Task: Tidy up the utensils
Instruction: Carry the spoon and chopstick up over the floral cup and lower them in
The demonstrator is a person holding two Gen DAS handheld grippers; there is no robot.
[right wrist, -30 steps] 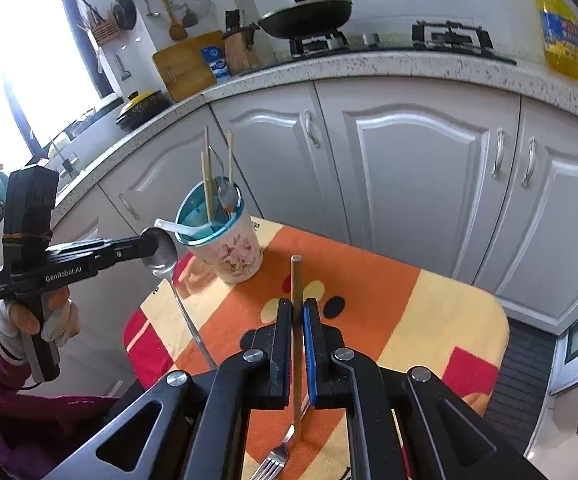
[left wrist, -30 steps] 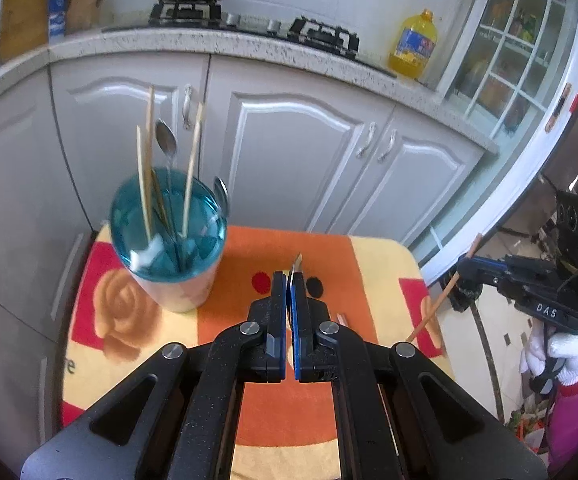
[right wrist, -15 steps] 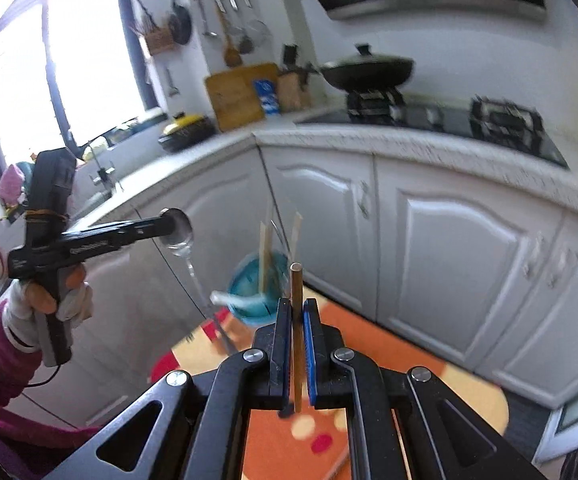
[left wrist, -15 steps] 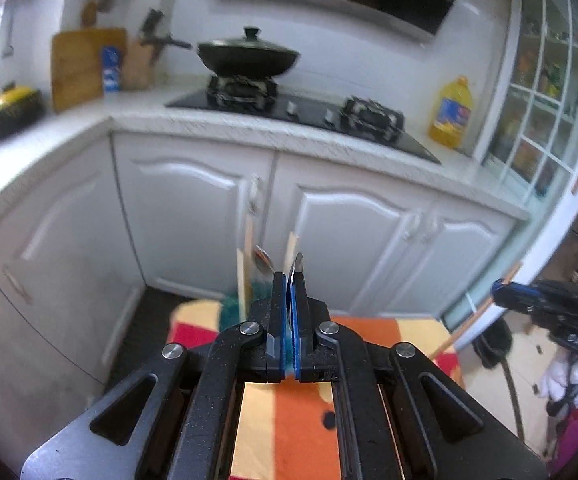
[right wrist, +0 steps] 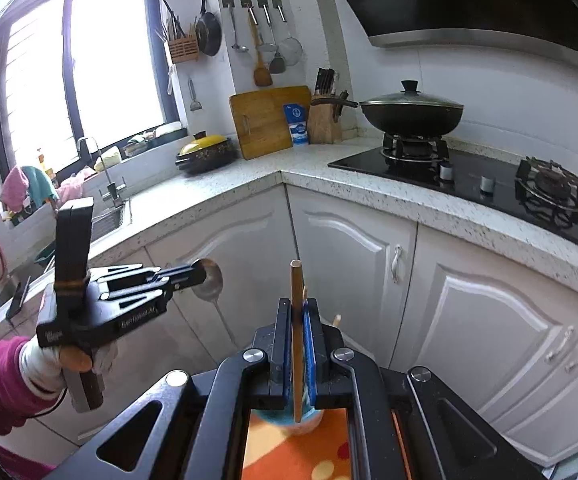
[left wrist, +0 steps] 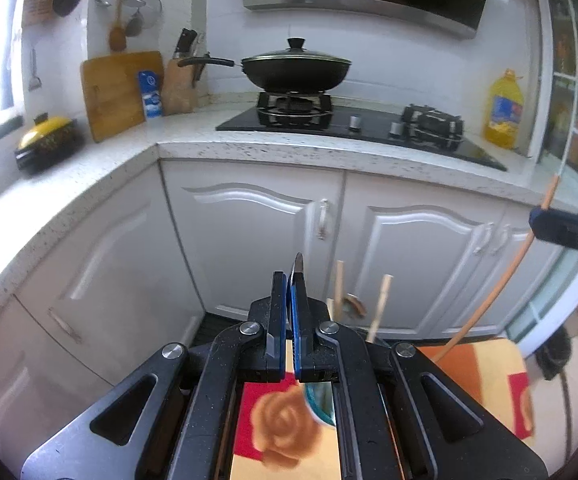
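Most of the teal-lined, flower-printed utensil cup [left wrist: 320, 402] is hidden behind the black claw bodies; only a sliver of its rim shows through the frame in the left wrist view, and its blurred base [right wrist: 303, 420] peeks under the fingers in the right wrist view. It stands on the orange, red and yellow patterned cloth covering the table [left wrist: 485, 372], whose edges are cut off. Pale wooden chopsticks [left wrist: 381, 308] stick up just right of the left claw [left wrist: 289, 292], motion-blurred. The left claw is clenched on a shiny metal spoon [right wrist: 208, 280], held level with the bowl poking past the fingertips; seen edge-on from its own camera, it is probably the thin sliver between the fingers. The right claw [right wrist: 297, 312] is clamped on a long brown wooden chopstick [right wrist: 296, 320], held upright above the cup. A white-gloved hand [right wrist: 55, 360] in a magenta sleeve grips the left handle.
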